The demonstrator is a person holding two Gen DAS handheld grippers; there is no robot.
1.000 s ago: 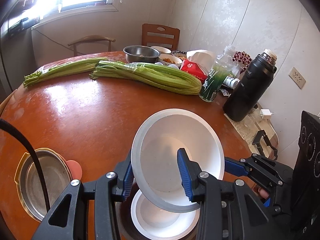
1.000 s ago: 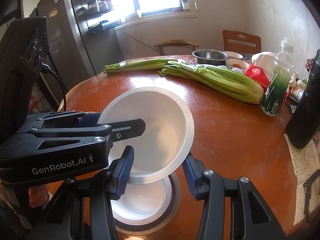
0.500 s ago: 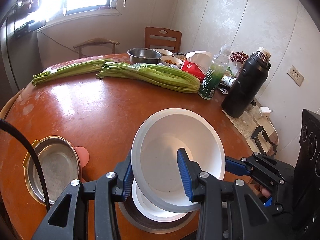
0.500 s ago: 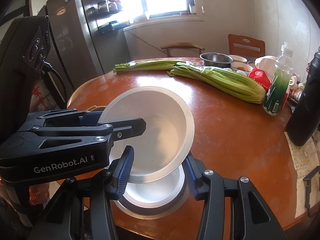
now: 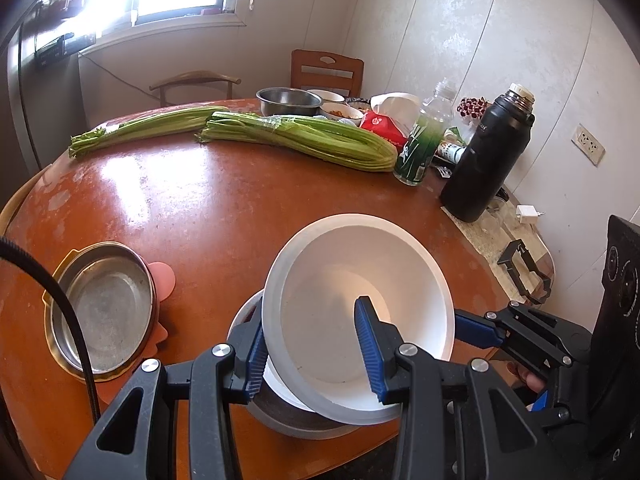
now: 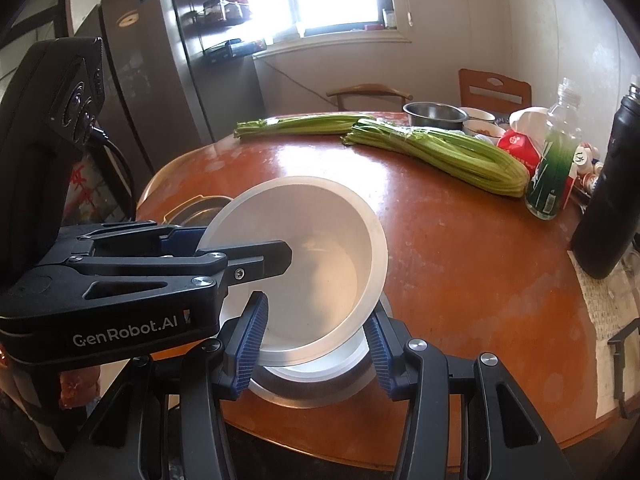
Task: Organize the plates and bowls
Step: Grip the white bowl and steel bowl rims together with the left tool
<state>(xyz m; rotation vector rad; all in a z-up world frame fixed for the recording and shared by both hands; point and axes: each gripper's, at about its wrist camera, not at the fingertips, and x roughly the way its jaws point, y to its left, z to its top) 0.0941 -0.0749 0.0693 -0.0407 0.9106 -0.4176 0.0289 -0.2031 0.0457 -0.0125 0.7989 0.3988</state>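
The left gripper [image 5: 310, 350] is clenched on the near-left wall of the white bowl [image 5: 360, 312]: one blue pad sits inside the bowl, the other presses the outer wall. The right gripper [image 6: 316, 338] grasps the same bowl at its near rim, one pad inside and one outside. Held this way, the bowl hangs tilted, mouth toward the cameras, just above a second white bowl [image 6: 320, 366] that sits in a grey dish [image 5: 288, 416] at the near edge of the round wooden table [image 5: 192, 200].

The bowl looks like stiff, smooth ceramic or melamine, so I judge it fairly light yet slippery and liable to chip if it knocks the one beneath. The rim wall is the sensible place to hold it, as now, with one pad on each side of it; two grips on one rim can twist against each other, so both should move together.

To the near left lies a steel lidded pan [image 5: 102, 306] on a pink mat [image 5: 162, 282], close enough to be clipped on a leftward swing. The middle of the table is bare. At the far side lie two celery bunches [image 5: 300, 142], a steel basin [image 5: 288, 101], a green bottle [image 5: 418, 148] and a black flask [image 5: 486, 160], all well apart from the bowls.
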